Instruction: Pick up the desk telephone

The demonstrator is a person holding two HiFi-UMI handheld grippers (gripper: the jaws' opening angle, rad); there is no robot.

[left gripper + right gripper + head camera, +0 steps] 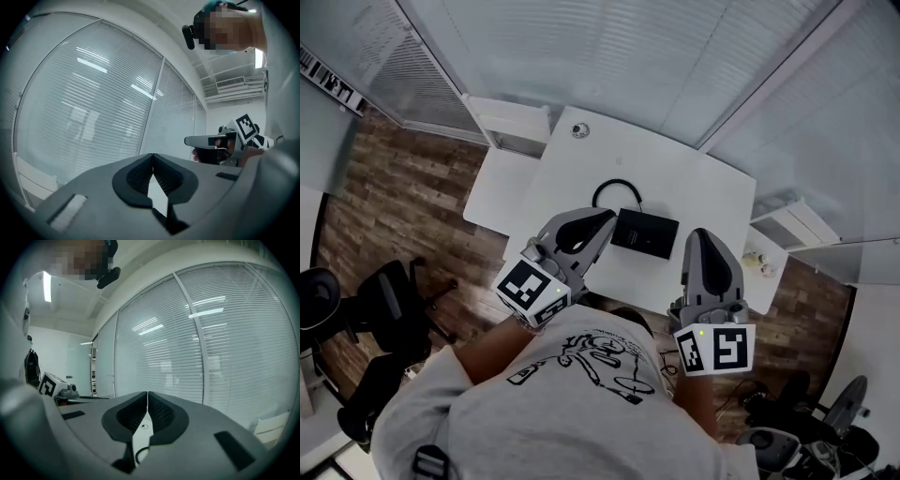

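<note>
The black desk telephone (645,233) lies on the white desk (581,169), near its front edge, with its black cord (614,190) looped behind it. In the head view my left gripper (607,218) hovers just left of the phone and my right gripper (702,234) just right of it. Both are held level above the desk, apart from the phone. The left gripper (152,156) has its jaws closed with nothing between them. The right gripper (147,394) is likewise shut and empty; a bit of cord (139,453) shows below its jaws.
White low shelf units stand at the desk's left (514,127) and right (792,225). Glass walls with blinds (656,56) run behind the desk. Black office chairs stand on the wood floor at left (366,319) and lower right (825,431). A round grommet (580,130) sits at the desk's back.
</note>
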